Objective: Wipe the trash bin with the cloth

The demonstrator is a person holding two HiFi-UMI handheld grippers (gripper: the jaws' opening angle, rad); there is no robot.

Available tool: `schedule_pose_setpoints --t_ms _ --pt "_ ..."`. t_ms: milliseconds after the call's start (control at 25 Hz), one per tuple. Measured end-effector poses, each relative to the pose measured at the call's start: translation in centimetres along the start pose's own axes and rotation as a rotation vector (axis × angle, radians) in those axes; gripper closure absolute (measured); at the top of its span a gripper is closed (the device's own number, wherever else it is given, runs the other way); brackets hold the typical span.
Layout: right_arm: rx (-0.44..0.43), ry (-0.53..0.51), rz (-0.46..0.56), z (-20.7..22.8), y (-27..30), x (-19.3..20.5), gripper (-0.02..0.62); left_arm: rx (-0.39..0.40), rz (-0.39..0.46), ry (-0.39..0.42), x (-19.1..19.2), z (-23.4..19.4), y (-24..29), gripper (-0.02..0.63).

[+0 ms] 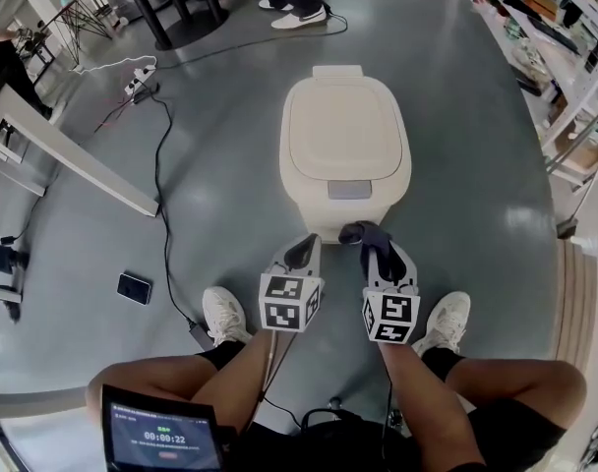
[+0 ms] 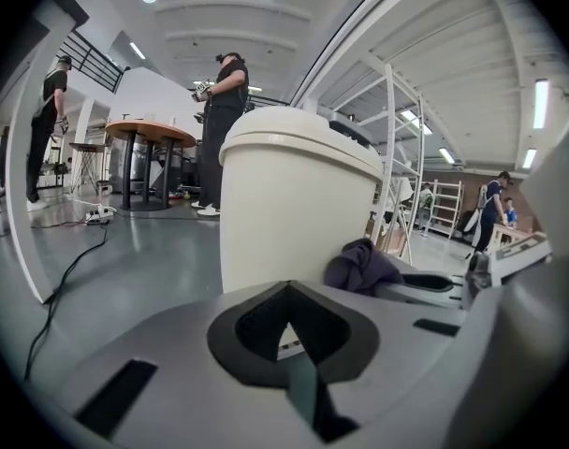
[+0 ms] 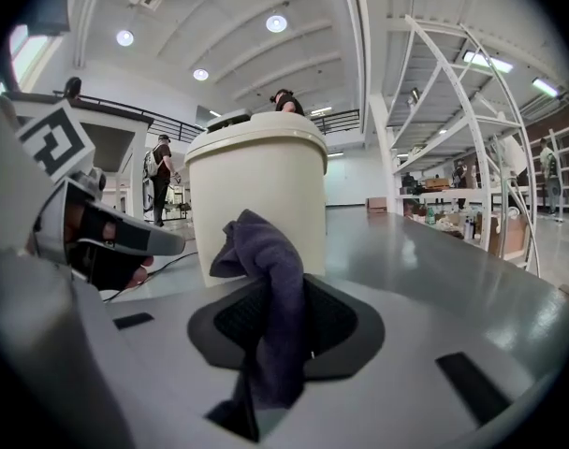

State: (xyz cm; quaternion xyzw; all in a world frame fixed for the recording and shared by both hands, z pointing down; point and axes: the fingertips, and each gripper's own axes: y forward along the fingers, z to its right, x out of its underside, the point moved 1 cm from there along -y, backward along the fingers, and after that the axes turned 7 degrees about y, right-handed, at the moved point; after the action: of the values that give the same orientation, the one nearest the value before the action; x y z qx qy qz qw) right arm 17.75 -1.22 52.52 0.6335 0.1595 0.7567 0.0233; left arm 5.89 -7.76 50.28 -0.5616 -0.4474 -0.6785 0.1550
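Progress: hardly any, at a guess. Finds left gripper (image 1: 301,252) clenched on nothing, just before cream trash bin (image 1: 343,141) standing on floor (image 1: 220,195), lid closed. Finds right gripper (image 1: 380,254) beside it, jaws pinching dark cloth (image 1: 363,233) close to bin's front, contact unclear. Leaves lid, front and sides all to wipe.

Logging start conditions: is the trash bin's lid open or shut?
Shut: the lid lies flat on the cream trash bin in the head view.
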Motion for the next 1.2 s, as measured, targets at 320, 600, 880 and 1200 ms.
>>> schedule_pose_setpoints --t_ms 320,600,880,1200 --pt "-0.154 -0.090 -0.122 -7.6 2.4 4.7 0.505 -0.080 -0.033 -0.063 2.6 -4.8 -1.8 0.608" --pt "-0.202 -0.031 -0.203 -12.4 6.5 7.6 0.505 -0.139 -0.044 -0.100 4.2 -9.1 -3.8 0.609" --pt "-0.212 -0.053 -0.214 -12.7 8.3 7.9 0.505 -0.163 -0.061 -0.097 4.4 -10.8 -3.2 0.609" --pt "-0.218 -0.083 -0.193 -11.0 7.6 7.4 0.505 -0.122 -0.100 -0.031 4.5 -9.6 -0.7 0.609"
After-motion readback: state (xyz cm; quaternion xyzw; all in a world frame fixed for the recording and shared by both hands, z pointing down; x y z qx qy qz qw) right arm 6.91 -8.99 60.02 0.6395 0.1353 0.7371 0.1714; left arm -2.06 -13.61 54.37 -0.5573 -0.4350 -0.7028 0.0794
